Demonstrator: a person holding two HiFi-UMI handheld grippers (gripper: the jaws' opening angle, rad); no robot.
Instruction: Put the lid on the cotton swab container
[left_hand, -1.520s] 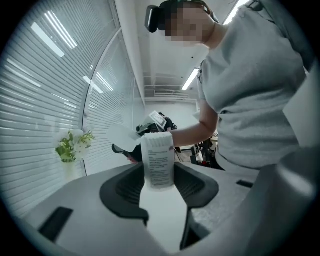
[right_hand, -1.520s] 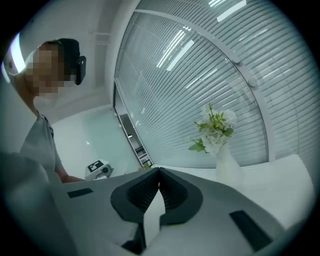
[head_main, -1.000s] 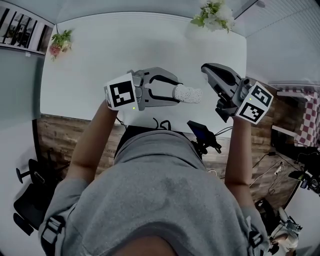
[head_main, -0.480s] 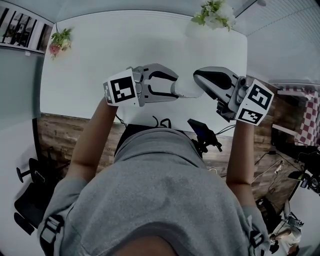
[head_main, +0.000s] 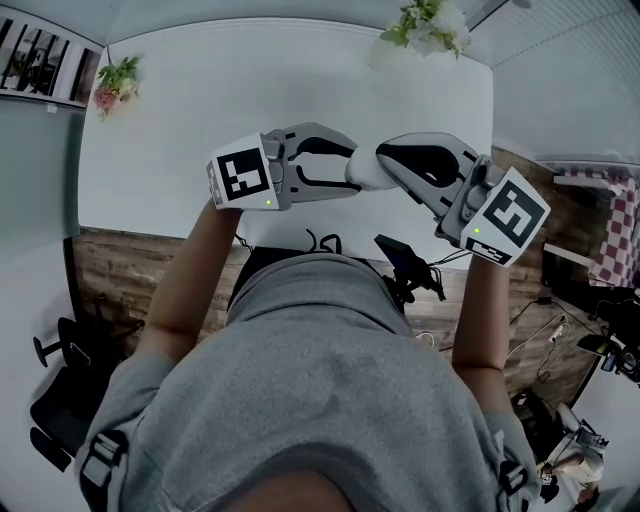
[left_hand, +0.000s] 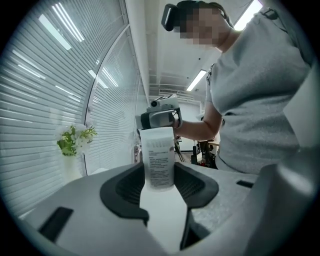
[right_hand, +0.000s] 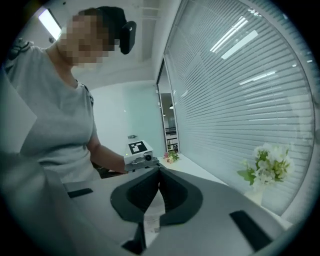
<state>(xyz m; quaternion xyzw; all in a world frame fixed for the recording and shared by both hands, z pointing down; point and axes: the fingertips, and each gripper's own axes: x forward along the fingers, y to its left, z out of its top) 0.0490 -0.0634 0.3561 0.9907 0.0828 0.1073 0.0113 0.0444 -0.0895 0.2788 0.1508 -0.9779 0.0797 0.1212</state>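
The right gripper (head_main: 385, 160), fingers (right_hand: 180, 195) pinched shut on what looks like the lid (right_hand: 150, 217), has swung in to the cotton swab container (left_hand: 159, 160) clamped in the left gripper's (head_main: 345, 168) fingers (left_hand: 125, 187) above the surface (head_main: 200, 100); capping looks close.

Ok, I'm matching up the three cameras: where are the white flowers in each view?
Head view: white flowers at the top edge, right of centre.
Left gripper view: flowers at the left, mid-height.
Right gripper view: flowers at the right, below mid-height.
Shared landmark: the blinds next to them.
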